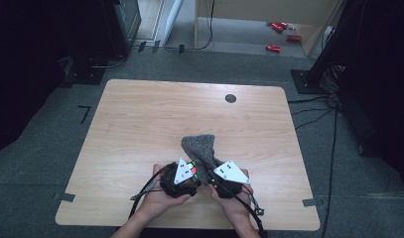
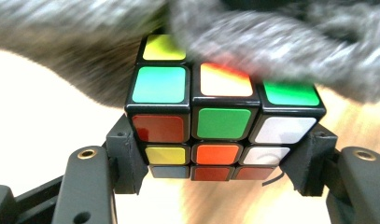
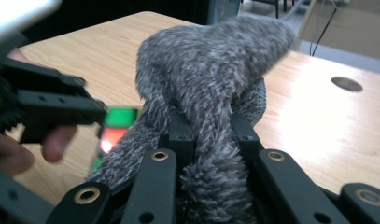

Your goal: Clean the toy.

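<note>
Near the front edge of a light wooden table (image 1: pixel 140 114), seen from the high view, 2 hands bring 2 grippers close together — the left gripper (image 1: pixel 189 174) and the right gripper (image 1: pixel 215 179) sit almost side by side, each topped by a grey three-cornered plate. Between its 2 black jaws the left gripper (image 2: pixel 220 154) clamps a Rubik's cube (image 2: pixel 220 123) by its left and right sides; the jaws press the cube's lower rows, and the cube's near face shows red, green and white stickers in its upper row with yellow, orange and white beneath. A fuzzy grey cloth (image 2: pixel 271 42) lies over the cube's top rear, covering part of the upper face, where green, yellow and white stickers still show. From the right gripper view, the right gripper (image 3: pixel 211 135) is closed on a bunched fold of this grey cloth (image 3: pixel 211 79), which bulges up above the jaws and trails down between them. To that view's left, the cube (image 3: pixel 114 128) shows green and red stickers just beside the cloth, with the left gripper's black body and fingers (image 3: pixel 57 140) of the person's left hand in front of it. From above, the cloth (image 1: pixel 199 146) stretches away from the grippers toward the table's middle. A dark round grommet (image 1: pixel 231 98) sits near the table's far edge.
</note>
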